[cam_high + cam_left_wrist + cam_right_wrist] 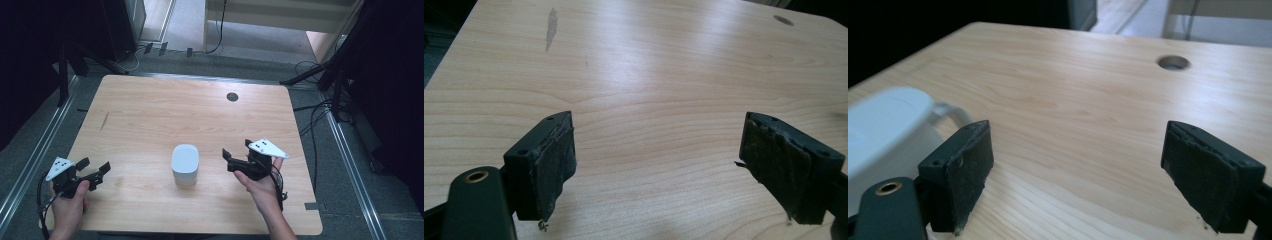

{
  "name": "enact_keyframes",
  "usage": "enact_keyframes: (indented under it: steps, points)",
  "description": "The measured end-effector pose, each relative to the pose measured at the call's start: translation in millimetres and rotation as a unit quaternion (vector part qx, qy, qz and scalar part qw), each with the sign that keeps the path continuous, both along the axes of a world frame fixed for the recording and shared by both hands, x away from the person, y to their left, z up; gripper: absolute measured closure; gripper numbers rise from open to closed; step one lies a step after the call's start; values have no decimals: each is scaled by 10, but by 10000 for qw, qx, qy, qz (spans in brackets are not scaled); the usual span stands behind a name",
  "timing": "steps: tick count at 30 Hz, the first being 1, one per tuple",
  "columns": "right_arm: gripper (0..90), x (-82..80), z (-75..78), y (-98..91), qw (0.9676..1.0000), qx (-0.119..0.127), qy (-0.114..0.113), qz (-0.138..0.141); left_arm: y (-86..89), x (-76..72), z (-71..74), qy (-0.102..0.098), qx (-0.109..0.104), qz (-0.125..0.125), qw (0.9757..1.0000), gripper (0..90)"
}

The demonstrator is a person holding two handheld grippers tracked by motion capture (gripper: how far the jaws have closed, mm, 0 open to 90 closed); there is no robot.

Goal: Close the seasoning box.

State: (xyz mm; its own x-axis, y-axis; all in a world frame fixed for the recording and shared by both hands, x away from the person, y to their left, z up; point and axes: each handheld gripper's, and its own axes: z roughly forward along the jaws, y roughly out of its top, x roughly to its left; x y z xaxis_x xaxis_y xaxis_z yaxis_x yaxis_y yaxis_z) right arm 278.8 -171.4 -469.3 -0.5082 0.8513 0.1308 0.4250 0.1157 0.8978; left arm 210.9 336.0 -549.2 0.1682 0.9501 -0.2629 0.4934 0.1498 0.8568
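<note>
A white lidded container (185, 164) stands upright near the middle of the wooden table (190, 115), toward the front. My right gripper (236, 148) is held just right of it, apart from it, with its jaws wide open and nothing between them. In the right gripper view the container (883, 125) and its small handle (950, 112) sit left of the open right gripper (1075, 165). Over the front left corner, my left gripper (94, 166) is open and empty. The left gripper view has bare wood between the jaws of the left gripper (656, 155).
A round cable hole (232, 97) lies at the back right of the table, and a dark streak (104, 121) marks the wood at the left. Cables (315, 115) and dark stands crowd the floor to the right.
</note>
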Motion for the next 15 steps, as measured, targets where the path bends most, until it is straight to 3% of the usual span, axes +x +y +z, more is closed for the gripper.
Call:
enact_keyframes:
  steps: [7,15]
  points:
    - [133,-68,-215,-463,9994,-4,107,-333,0,1,-1,7,0,20,10000,148]
    - [137,-160,-383,-870,9969,-111,228,-739,-1,0,-1,7,-9,38,10000,148]
